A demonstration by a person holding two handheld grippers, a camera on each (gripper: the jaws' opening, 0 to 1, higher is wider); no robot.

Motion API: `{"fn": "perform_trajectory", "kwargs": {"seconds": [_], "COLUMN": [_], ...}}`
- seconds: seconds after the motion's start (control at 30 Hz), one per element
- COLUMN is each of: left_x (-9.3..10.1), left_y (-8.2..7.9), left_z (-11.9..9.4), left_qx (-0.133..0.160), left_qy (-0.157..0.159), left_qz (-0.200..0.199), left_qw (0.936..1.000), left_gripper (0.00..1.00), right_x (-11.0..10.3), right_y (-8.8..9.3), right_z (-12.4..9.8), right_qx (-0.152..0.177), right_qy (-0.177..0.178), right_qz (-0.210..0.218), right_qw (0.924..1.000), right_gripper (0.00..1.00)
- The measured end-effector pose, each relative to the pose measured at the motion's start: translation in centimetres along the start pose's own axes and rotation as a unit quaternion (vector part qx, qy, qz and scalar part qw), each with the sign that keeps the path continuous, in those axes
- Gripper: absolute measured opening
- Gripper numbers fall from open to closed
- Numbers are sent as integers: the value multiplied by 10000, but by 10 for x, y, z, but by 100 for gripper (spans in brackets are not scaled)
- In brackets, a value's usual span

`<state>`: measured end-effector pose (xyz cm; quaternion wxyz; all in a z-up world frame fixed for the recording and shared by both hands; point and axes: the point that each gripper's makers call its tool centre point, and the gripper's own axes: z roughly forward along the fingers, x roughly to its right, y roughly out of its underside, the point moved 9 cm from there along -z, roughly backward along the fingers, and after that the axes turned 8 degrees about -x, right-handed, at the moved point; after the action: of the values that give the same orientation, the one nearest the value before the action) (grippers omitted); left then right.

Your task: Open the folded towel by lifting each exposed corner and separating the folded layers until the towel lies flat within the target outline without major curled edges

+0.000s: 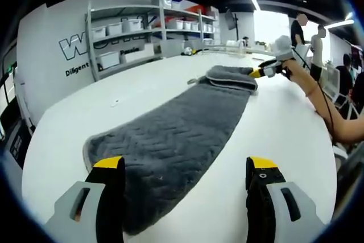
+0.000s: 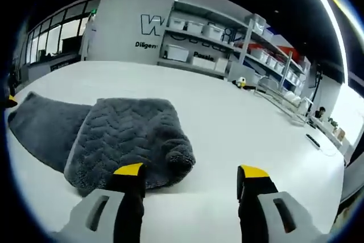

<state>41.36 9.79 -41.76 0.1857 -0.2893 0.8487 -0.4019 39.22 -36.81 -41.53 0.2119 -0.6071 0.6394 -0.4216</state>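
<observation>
Left gripper [image 1: 186,176]: two grey moulded jaws, black inner faces, yellow tip caps, one oblong slot per jaw. Right gripper [image 2: 191,185]: same build. Bare forearm [image 1: 327,106]; thin black cable [image 1: 322,92] alongside.

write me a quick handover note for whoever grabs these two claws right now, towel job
Left claw: open, holding nothing, at the near end of the towel.
Right claw: open, holding nothing, just short of the folded end.
Towel: dark grey, stretched along the white table; the stretch by the left claw lies flat in one layer, the end by the right claw is doubled over with a rolled corner.
Done: most of the length opened.
Left: lift that fold, lay it out, smooth the rolled corner. I can't make out any target outline.
</observation>
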Motion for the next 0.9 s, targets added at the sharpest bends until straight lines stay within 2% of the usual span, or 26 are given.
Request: {"fn": "perform_trajectory", "kwargs": {"seconds": [0.3, 0.43, 0.53, 0.63, 0.77, 0.9], "left_x": [0, -1, -1, -1, 0, 2], "left_y": [0, 0, -1, -1, -2, -2], "left_z": [1, 1, 0, 0, -2, -3], "left_qx": [-26, -21, -16, -6, 34, 52], "left_qy": [14, 23, 28, 33, 39, 51], "left_qz": [14, 14, 15, 19, 35, 66], "left_qw": [10000, 10000, 10000, 10000, 10000, 10000], "left_gripper": [86, 86, 86, 86, 86, 86], "right_x": [-7, -16, -23, -29, -40, -44], "right_y": [-7, -19, -25, -28, -31, -28], "right_z": [-9, -12, -12, -14, -18, -25], "right_qx": [259, 738, 813, 835, 1034, 1235], "right_qy": [-185, -592, -718, -805, -1196, -1398], "right_qz": [-97, -66, -322, -630, -1077, -1528], "right_qw": [9994, 9955, 9936, 9912, 9815, 9705], "right_gripper": [84, 92, 99, 99, 99, 99]}}
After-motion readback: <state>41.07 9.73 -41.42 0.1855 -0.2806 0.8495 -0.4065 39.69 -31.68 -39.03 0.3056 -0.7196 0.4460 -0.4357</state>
